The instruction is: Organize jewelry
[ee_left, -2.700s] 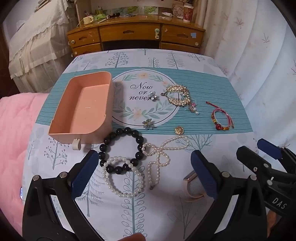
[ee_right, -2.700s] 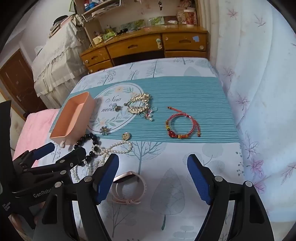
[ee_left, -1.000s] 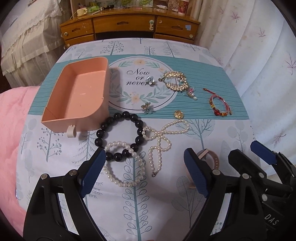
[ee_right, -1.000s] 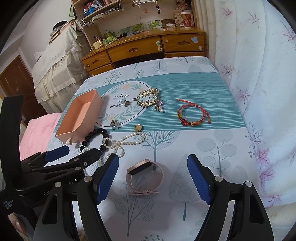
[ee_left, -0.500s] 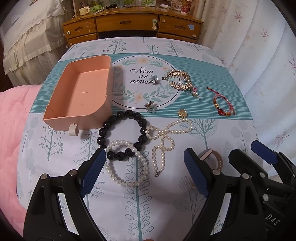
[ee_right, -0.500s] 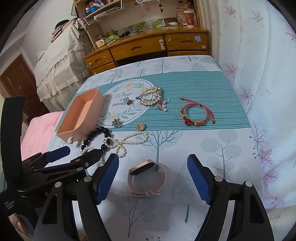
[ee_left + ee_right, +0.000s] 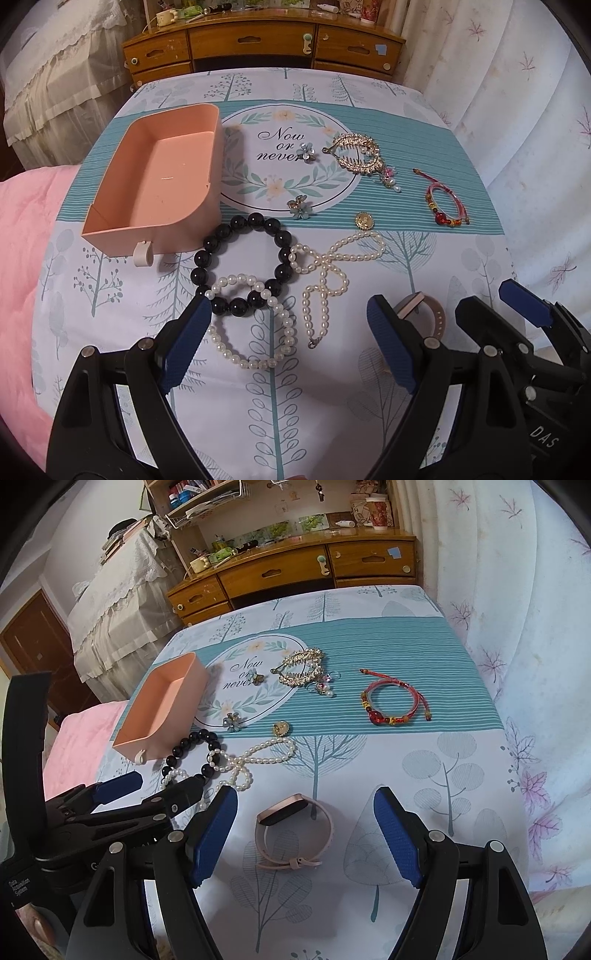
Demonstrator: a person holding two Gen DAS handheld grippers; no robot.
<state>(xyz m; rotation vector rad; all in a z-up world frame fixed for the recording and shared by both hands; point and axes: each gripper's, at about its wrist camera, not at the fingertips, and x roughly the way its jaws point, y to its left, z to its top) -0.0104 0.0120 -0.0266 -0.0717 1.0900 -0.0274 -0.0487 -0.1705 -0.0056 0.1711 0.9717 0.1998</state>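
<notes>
Both grippers are easing forward over the bed since a moment ago. Left gripper [image 7: 288, 326] is hovering with jaws spread wide above the white pearl bracelet [image 7: 251, 325], which is overlapping the black bead bracelet [image 7: 243, 266] beside the pink tray [image 7: 110, 236]. Right gripper [image 7: 306, 830] is gaping, empty, over the pink watch [image 7: 295, 830].

Just ahead of the left gripper [image 7: 288, 328], its jaws spread wide, a white pearl bracelet [image 7: 251, 325] overlaps a black bead bracelet [image 7: 242, 264], with the pink tray [image 7: 159, 184] beyond, left.
</notes>
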